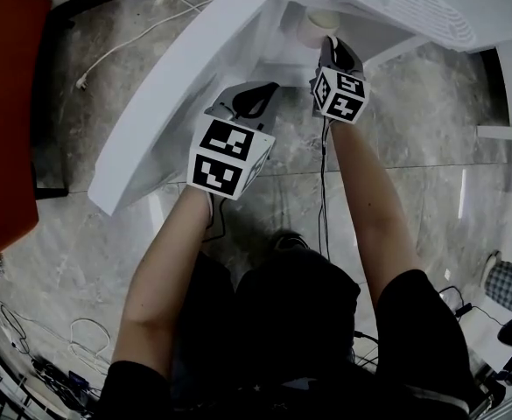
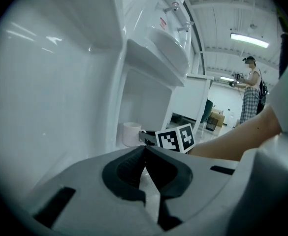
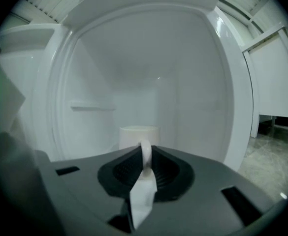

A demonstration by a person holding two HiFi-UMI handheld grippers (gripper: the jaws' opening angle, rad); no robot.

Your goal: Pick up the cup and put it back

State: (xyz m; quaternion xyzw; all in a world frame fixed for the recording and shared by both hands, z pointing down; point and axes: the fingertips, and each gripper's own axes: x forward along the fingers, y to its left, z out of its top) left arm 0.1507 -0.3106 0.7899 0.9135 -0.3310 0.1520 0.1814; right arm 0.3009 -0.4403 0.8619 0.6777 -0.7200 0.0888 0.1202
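A white cup (image 3: 139, 132) stands inside a white compartment (image 3: 134, 73), its handle pointing toward me. My right gripper (image 3: 145, 155) is shut on that handle, which shows as a thin white loop between the dark pads. In the head view the cup (image 1: 319, 24) sits just beyond the right gripper (image 1: 333, 49), under the white top. From the left gripper view, the cup (image 2: 131, 134) and the right gripper's marker cube (image 2: 176, 137) are side by side. My left gripper (image 2: 144, 150) is shut with nothing in it, held back at the compartment's left (image 1: 254, 100).
A white panel (image 1: 164, 112) slants along the left of the opening. Above the compartment is a basin with taps (image 2: 169, 42). A red-brown surface (image 1: 2, 103) lies at the far left and cables (image 1: 129, 38) trail on the grey floor. A person (image 2: 251, 90) stands far off.
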